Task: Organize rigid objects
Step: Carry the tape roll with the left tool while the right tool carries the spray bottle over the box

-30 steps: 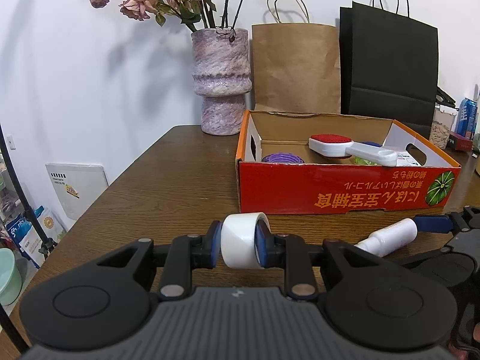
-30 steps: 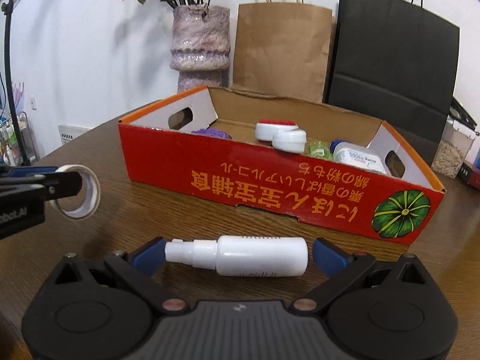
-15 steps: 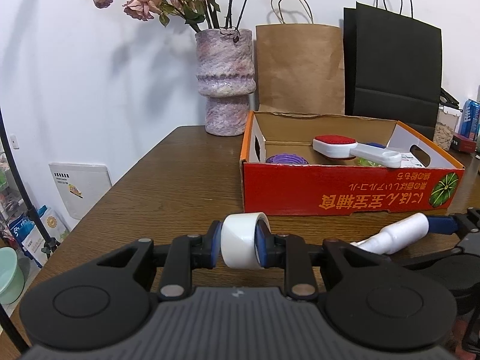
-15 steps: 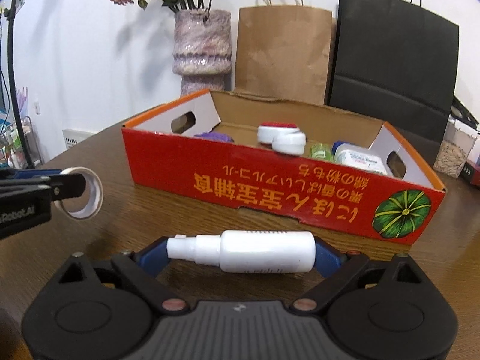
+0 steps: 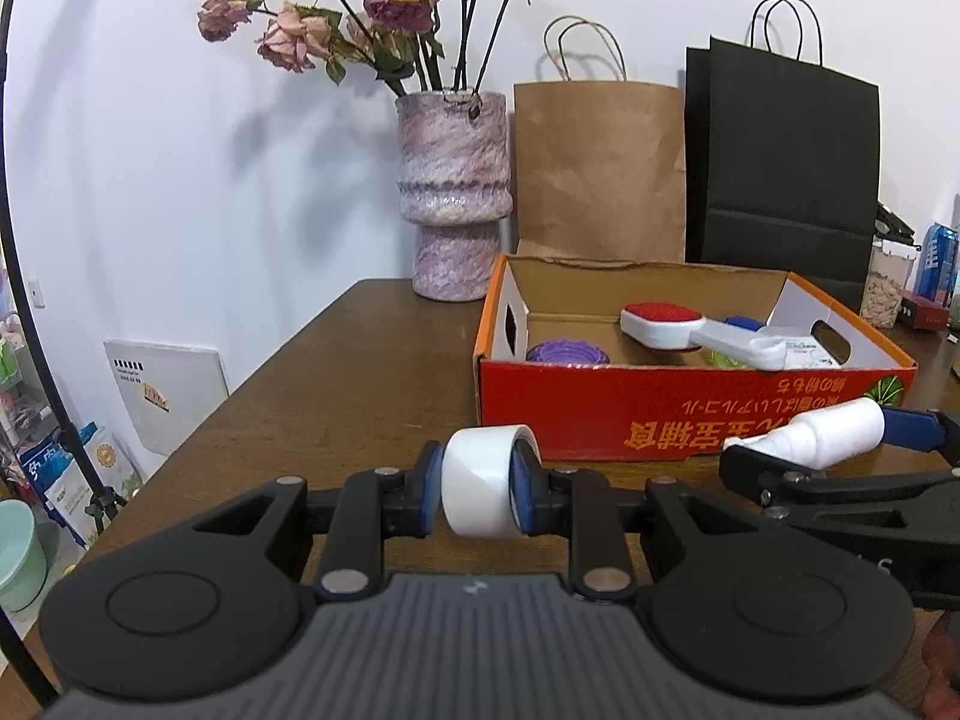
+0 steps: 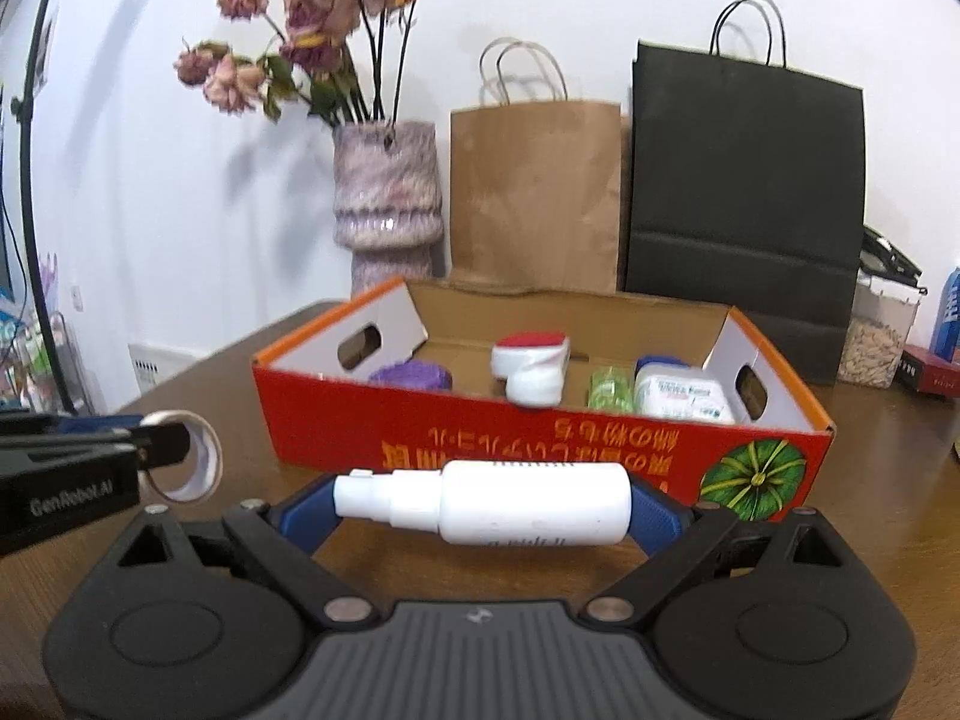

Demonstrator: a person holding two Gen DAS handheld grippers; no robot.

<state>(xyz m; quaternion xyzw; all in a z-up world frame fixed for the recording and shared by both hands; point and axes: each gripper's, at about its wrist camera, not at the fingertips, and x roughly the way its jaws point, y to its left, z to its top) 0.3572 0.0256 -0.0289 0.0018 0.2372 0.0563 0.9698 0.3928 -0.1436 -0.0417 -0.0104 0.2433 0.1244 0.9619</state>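
Observation:
My left gripper [image 5: 478, 492] is shut on a white tape roll [image 5: 483, 489], held above the wooden table [image 5: 336, 396] in front of the red cardboard box [image 5: 660, 414]. The roll also shows at the left of the right wrist view [image 6: 192, 465]. My right gripper [image 6: 480, 507] is shut on a white spray bottle [image 6: 510, 501], held lengthwise between the blue pads, off the table and near the box's front wall [image 6: 510, 444]. The bottle shows in the left wrist view [image 5: 828, 429] too. The box holds a red-and-white lint brush [image 5: 672, 324], a purple item [image 5: 567, 353] and other items.
A pink vase with dried roses [image 5: 453, 198] stands behind the box at the left. A brown paper bag [image 5: 600, 174] and a black paper bag [image 5: 786, 162] stand against the wall. A jar [image 5: 891, 291] and small cartons sit at the far right.
The right gripper closed on the spray bottle and lifted it off the table toward the box. The left gripper, holding the tape roll, also rose a little.

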